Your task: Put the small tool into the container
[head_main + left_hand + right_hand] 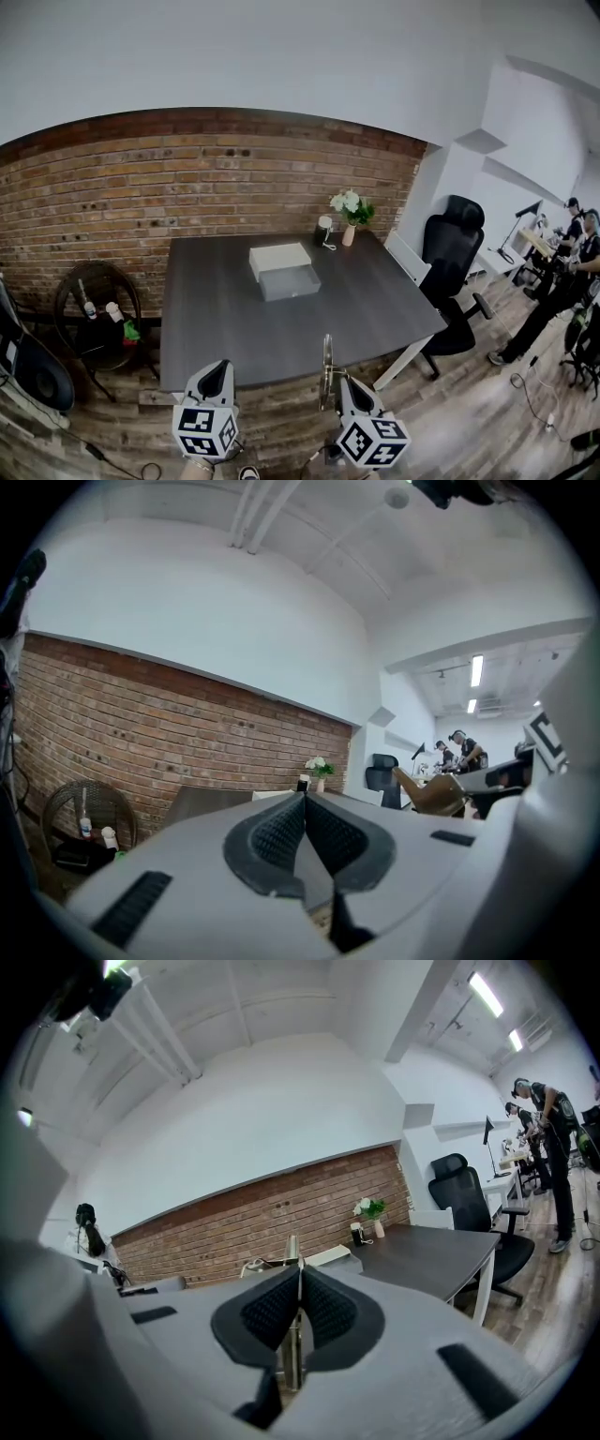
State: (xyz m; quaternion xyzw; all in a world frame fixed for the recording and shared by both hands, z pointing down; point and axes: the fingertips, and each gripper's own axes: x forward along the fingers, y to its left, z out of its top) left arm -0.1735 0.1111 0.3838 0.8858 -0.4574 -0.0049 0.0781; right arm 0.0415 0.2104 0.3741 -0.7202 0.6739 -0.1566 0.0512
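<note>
A white container (279, 258) with its grey drawer (291, 283) pulled open sits mid-table on the dark table (225, 323). Both grippers hover in front of the table's near edge, well short of the container. My right gripper (343, 380) (299, 1279) is shut on a thin flat metal tool (326, 367) (292, 1344), which stands upright and sticks out above the jaws. My left gripper (217, 367) (306, 803) is shut, its pads pressed together with nothing between them. In the right gripper view the container (328, 1256) shows just past the jaws.
A vase of white flowers (350, 216) and a small dark jar (324, 227) stand at the table's far edge by the brick wall. A black office chair (452, 253) is to the right, a round wicker rack (94, 309) to the left. People (572, 272) work at far right.
</note>
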